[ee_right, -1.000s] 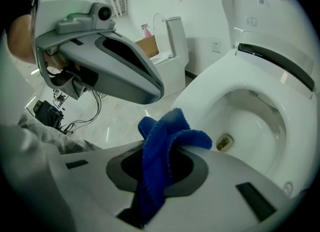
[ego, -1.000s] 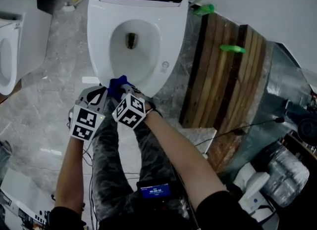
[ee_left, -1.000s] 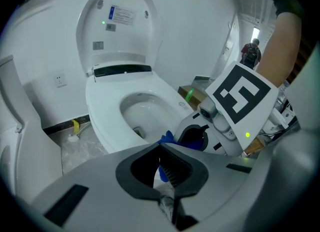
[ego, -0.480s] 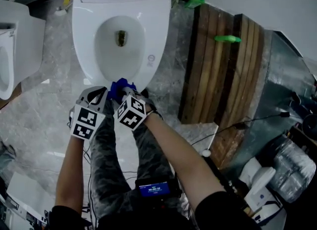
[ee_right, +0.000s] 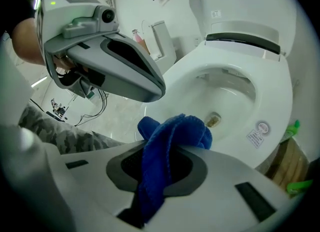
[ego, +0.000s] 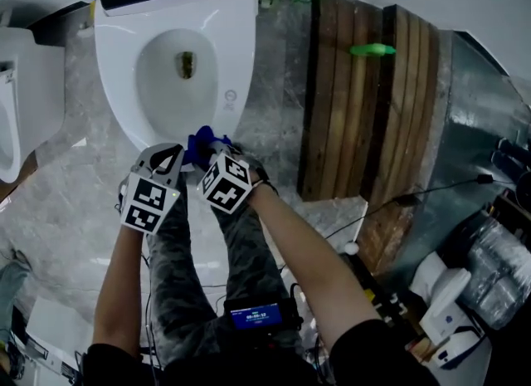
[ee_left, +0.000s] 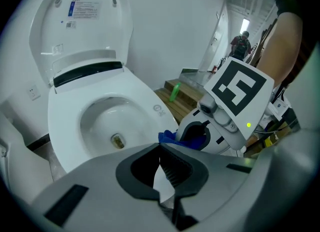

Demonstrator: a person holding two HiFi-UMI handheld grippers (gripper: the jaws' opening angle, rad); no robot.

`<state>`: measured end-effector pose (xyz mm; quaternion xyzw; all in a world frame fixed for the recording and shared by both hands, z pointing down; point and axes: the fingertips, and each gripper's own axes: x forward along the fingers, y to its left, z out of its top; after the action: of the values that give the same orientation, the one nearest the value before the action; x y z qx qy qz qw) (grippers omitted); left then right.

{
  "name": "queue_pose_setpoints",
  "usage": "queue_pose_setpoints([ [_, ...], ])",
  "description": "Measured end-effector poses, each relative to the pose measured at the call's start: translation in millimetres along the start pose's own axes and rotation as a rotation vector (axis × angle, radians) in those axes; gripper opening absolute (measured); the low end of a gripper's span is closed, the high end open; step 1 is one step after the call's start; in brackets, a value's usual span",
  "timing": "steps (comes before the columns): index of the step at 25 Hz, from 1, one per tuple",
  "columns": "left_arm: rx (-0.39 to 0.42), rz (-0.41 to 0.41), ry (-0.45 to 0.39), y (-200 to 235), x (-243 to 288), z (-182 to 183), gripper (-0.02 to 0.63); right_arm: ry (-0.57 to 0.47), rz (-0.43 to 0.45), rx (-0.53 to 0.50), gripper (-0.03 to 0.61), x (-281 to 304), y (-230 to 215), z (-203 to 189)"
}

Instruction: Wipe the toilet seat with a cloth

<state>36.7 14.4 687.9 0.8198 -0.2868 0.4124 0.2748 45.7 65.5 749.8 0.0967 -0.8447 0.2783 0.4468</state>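
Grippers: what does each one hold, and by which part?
The right gripper clamps the blue cloth by a bunched fold; the left gripper is shut, empty.

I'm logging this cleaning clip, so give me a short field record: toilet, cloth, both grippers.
Toilet: white oval toilet seat down, white lid raised
Cloth: blue terry cloth, at the seat's front edge
Right gripper: shut on the cloth
Left gripper: shut, empty, beside the right gripper
Cloth touching seat: cannot tell
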Motion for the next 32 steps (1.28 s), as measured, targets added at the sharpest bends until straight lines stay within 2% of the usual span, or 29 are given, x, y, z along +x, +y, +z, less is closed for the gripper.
queue_pose_setpoints([
  [10, 0.027, -0.026, 0.019, 0, 20, 25, 0.011, -0.007, 0.004, 0.069, 0.069, -22, -40, -7],
  [15, 0.029, -0.033, 0.024, 7, 25, 33, 0.011, 0.006, -0.009, 0.071, 0.069, -29, -61, -3],
  [22, 0.031, -0.034, 0.017, 25, 26, 47, 0.011, 0.004, -0.053, 0.099, 0.069, -38, -103, 14],
  [32, 0.014, -0.024, 0.007, 65, 18, 51, 0.011, -0.004, -0.116, 0.198, 0.069, -47, -167, 51],
])
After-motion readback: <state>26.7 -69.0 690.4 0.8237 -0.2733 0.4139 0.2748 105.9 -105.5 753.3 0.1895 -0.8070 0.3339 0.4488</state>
